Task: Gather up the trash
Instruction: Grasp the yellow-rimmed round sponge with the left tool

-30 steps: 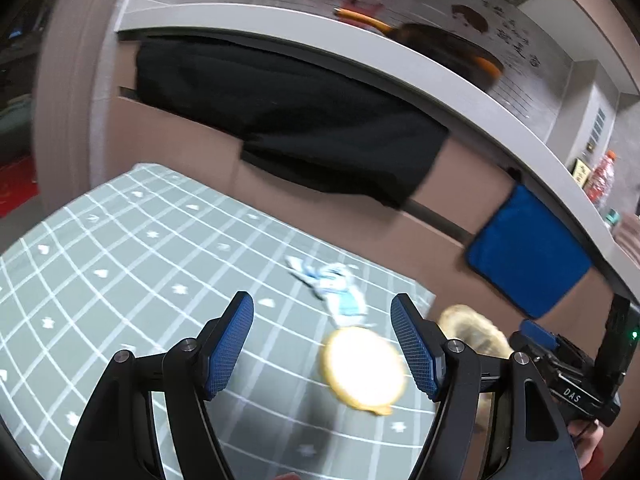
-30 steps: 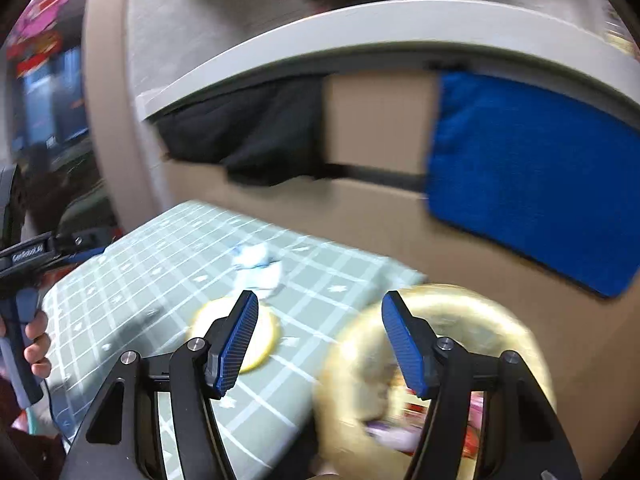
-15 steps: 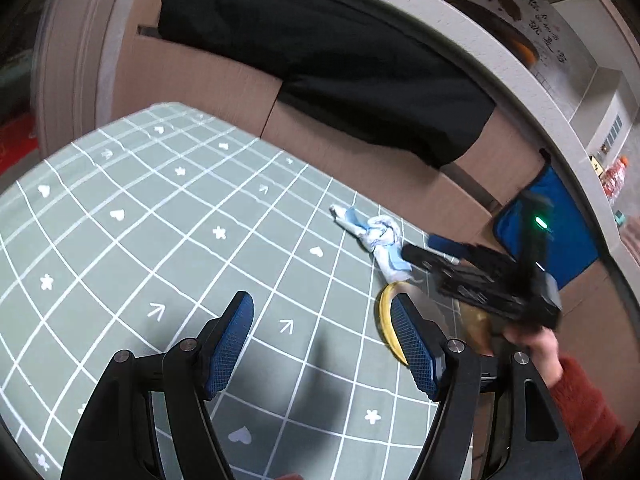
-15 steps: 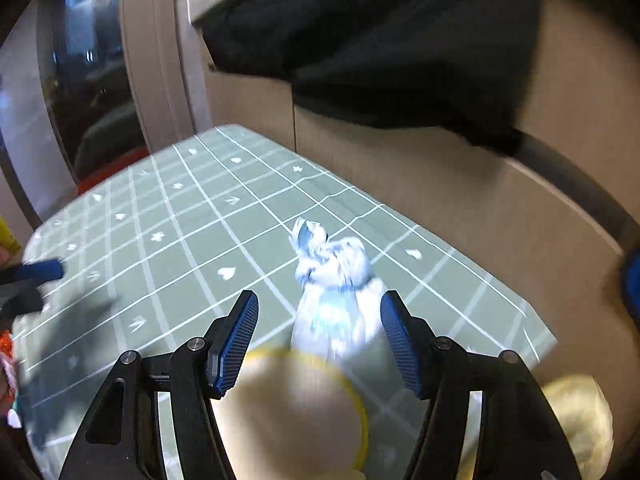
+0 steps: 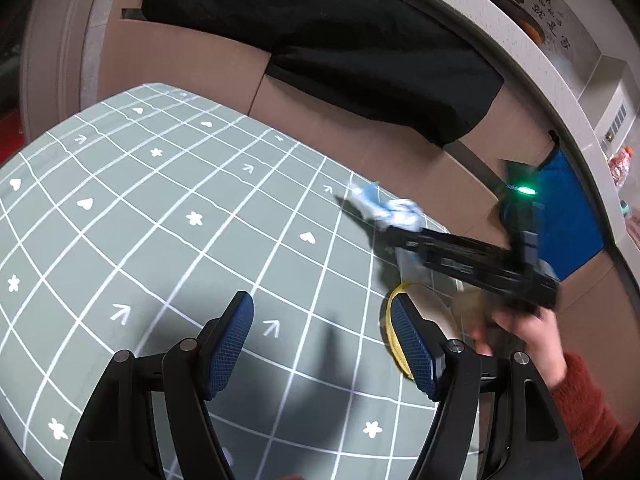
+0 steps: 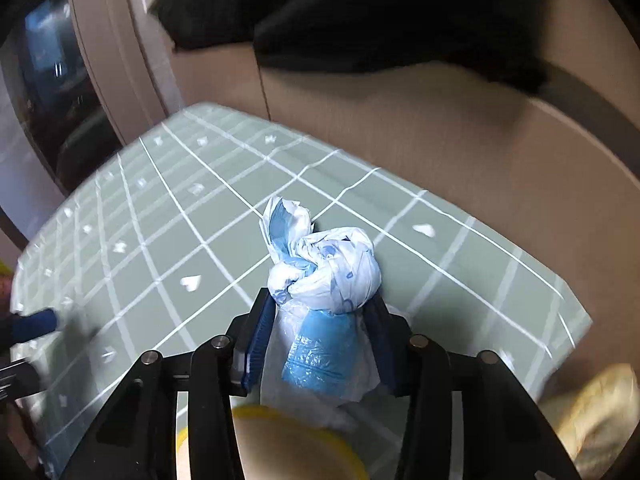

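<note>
Across the lower two thirds of both views spreads one grey-green tablecloth [image 5: 168, 208] with a white grid and small hearts, stars and arrows; its far edge runs from upper left to right of centre, just beside a tan panel [image 5: 192, 64] behind it. One black cloth [image 5: 340, 40] hangs over that panel at the top of the frame, and one blue cloth [image 5: 572, 224] hangs at the right edge. Most of the tablecloth at left and centre lies bare, so the open room is there; the things crowd the right corner. One yellow-rimmed disc [image 6: 296, 444] lies at the bottom centre of the right wrist view, partly hidden by the gripper. One knotted white-and-blue plastic bag [image 6: 324, 280] sits near the far right corner of the tablecloth, just beyond the disc. The right gripper [image 6: 320, 340] has its blue pads pressed against the bag's lower part from both sides, pinching it below the knot. The left gripper [image 5: 322, 344] hovers over bare cloth at bottom centre, jaws spread wide and holding nothing; its right pad overlaps the disc's rim in the picture.
</note>
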Available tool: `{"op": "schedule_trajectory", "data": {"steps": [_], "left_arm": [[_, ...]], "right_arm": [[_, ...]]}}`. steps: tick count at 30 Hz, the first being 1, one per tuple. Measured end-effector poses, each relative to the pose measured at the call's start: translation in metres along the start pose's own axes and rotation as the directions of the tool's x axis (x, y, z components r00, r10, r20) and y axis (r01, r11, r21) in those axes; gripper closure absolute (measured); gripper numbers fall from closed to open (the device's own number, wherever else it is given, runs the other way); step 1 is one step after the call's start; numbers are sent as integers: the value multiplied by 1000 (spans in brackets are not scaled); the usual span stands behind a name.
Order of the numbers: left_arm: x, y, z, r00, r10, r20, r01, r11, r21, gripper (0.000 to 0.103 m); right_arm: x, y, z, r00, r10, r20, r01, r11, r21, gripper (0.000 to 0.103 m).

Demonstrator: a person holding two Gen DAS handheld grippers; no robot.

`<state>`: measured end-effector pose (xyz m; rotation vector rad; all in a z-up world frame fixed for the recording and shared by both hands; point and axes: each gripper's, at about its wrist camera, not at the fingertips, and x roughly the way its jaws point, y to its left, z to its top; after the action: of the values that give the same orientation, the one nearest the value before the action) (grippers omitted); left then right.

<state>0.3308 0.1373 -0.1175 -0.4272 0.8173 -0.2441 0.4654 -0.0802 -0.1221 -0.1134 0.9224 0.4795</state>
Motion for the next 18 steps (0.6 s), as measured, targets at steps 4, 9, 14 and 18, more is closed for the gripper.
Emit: {"op": "schedule_trajectory", "data": {"steps": [4, 9, 14, 18], "left_arm": [[12, -8, -2, 997, -52, -55, 52, 999, -2, 32], [38, -32, -8, 982, -135, -134, 136, 991, -3, 32], [70, -56, -14, 963, -161, -218, 164, 986, -5, 32], [81, -64, -17, 962, -141, -234, 144, 990, -4, 33]], "right_arm": [[-54, -13, -25, 995, -41, 88, 37, 998, 50, 61], [-97, -27, -68, 991, -79, 107, 67, 992, 108, 61], [-98, -17, -100, 993, -90, 80, 82, 992, 97, 61], [-89, -15, -120, 996, -53, 66, 45, 992, 119, 61]]}}
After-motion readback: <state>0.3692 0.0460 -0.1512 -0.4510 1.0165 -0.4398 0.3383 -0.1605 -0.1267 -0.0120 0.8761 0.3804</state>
